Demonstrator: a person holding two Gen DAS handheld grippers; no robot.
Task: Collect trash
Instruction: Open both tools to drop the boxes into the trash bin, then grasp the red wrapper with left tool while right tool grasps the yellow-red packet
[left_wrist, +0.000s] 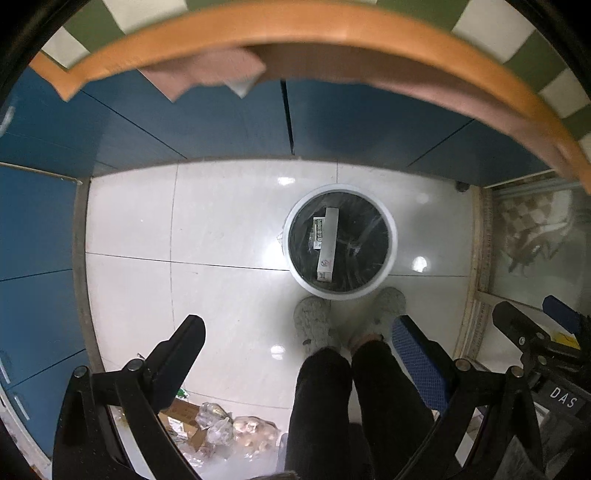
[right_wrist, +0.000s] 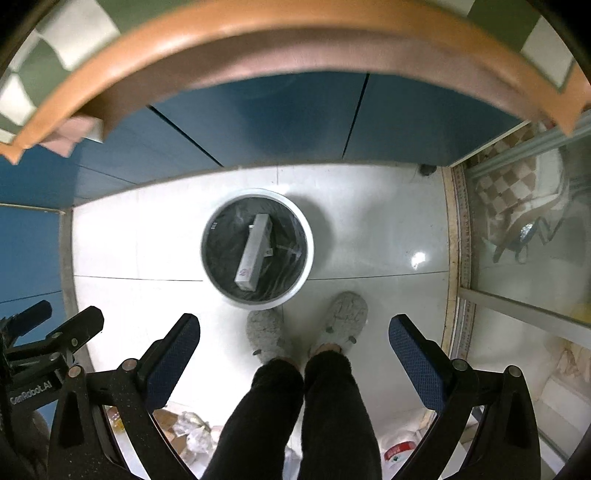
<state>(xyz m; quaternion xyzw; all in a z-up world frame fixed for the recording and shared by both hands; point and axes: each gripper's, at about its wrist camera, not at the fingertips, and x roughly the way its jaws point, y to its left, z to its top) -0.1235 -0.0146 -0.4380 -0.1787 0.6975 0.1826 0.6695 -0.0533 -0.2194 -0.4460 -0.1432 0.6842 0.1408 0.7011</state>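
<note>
On the white glossy tiled floor (left_wrist: 221, 229) stands a round white trash bin (left_wrist: 341, 243) lined with a dark bag, holding a long white box (left_wrist: 328, 243) that lies on a smaller printed carton. Blue cabinet fronts (left_wrist: 207, 122) close off the far side of the floor; above them runs the orange edge of the counter (left_wrist: 295, 33), topped by a green-and-white checked covering, with a pink cloth (left_wrist: 203, 72) hanging over the edge. The person's grey slippers (right_wrist: 308, 321) are planted just beside the bin. Loose rubbish, cardboard and crumpled plastic bags (left_wrist: 218, 424), lies on the floor near the left foot. Left hand-held gripper (left_wrist: 299, 339) and right hand-held gripper (right_wrist: 295, 336) both point down at the floor, side by side, jaws spread wide and holding nothing
</note>
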